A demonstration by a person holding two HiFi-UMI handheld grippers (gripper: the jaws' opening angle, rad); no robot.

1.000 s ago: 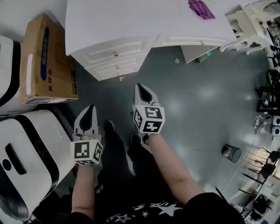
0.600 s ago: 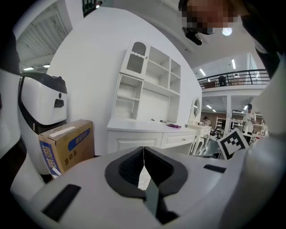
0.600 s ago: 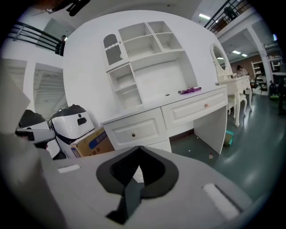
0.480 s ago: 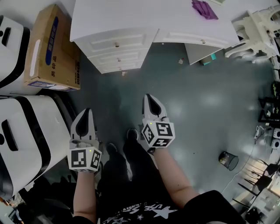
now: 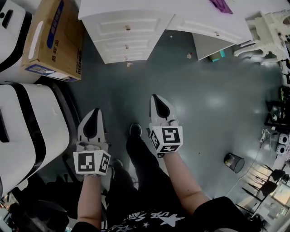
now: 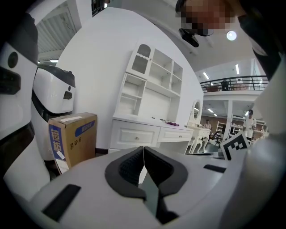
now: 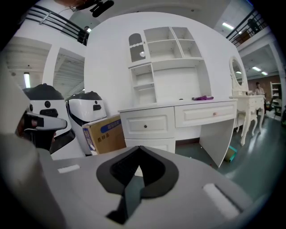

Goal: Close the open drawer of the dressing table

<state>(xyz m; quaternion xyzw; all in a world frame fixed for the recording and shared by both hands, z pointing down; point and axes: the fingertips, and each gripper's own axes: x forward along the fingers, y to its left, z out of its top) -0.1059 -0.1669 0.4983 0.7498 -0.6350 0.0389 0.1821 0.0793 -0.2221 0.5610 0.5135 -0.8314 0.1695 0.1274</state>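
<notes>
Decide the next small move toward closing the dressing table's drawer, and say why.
Probably step forward, carrying the right gripper toward the wide drawer. Both it and the left gripper are shut, empty, and over the floor, well short of the dressing table; that drawer lies on the right gripper's side.

Dressing table, cardboard box partly beyond head view's upper edge

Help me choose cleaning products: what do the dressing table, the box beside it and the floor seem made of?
Dressing table: probably painted wood or board, with a smooth white satin finish, moulded drawer panels and small knobs.
Box: brown cardboard, matte, with blue print.
Floor: seemingly a hard grey-green coating, glossy; it reflects bright patches of light.
</notes>
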